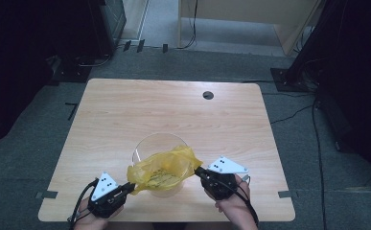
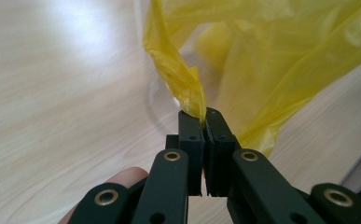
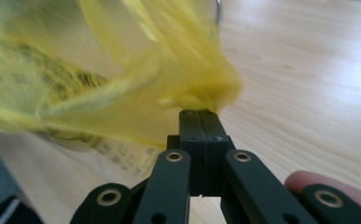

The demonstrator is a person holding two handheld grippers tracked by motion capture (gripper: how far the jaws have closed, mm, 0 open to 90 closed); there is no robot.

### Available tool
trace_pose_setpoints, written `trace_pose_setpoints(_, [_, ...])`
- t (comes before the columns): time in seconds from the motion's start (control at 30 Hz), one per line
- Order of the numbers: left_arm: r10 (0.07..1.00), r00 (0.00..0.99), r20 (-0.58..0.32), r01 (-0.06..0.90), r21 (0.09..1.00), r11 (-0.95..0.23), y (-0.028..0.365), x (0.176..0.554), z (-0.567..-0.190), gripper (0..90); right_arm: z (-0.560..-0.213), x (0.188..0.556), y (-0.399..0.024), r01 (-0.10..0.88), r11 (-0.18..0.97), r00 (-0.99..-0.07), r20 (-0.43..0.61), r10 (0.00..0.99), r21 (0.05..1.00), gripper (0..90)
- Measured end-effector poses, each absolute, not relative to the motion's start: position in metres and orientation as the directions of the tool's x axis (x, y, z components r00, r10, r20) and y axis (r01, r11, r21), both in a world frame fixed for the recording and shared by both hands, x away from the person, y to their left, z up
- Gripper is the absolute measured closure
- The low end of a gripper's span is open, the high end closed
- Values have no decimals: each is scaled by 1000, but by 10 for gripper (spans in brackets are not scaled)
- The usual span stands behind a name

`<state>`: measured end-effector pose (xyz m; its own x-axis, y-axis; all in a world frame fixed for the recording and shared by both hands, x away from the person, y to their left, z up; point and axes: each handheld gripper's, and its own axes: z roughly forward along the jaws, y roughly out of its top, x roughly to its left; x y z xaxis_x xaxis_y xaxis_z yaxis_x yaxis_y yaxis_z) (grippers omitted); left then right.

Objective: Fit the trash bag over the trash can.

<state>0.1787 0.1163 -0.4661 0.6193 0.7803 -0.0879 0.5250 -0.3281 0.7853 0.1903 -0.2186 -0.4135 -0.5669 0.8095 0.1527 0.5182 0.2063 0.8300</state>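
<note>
A yellow plastic bag [image 1: 166, 167] lies spread over the mouth of a clear round container [image 1: 147, 145] near the table's front edge. My left gripper [image 1: 132, 187] holds the bag's left corner at the container's lower left. In the left gripper view the jaws are pressed together on a twisted strip of the yellow bag [image 2: 183, 79]. My right gripper [image 1: 197, 170] pinches the bag's right edge beside the container. Its jaws are shut on bunched yellow film [image 3: 201, 86] in the right gripper view, with black print showing on the bag.
The wooden table [image 1: 173, 110] has a round cable hole [image 1: 208, 95] at the back right. Dark stands and cables surround the table on grey carpet. A hand's fingers show beside the jaws in both gripper views.
</note>
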Motion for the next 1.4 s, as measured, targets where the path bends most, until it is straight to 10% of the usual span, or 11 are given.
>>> trace_pose_setpoints(0.7, [831,542,-123,552,798,-243,129,193,-475,829,-461,212,-225,622,248,-538,176,824,743,879])
trace_pose_setpoints(0.8, [828,541,-151,520,833,-188,137,191,-467,677,-451,205,-231,537,262,-620,165,767,801,593])
trace_pose_setpoints(1.0, [818,552,-160,489,857,-163,137,187,-452,410,-429,191,-234,402,307,-664,44,746,862,341])
trace_pose_setpoints(1.23, [807,553,-205,495,861,-120,143,187,-443,328,-411,181,-237,313,248,-678,33,735,917,350])
trace_pose_setpoints(1.4, [794,571,-209,483,868,-118,148,186,-435,313,-406,174,-225,224,250,-680,-32,732,942,532])
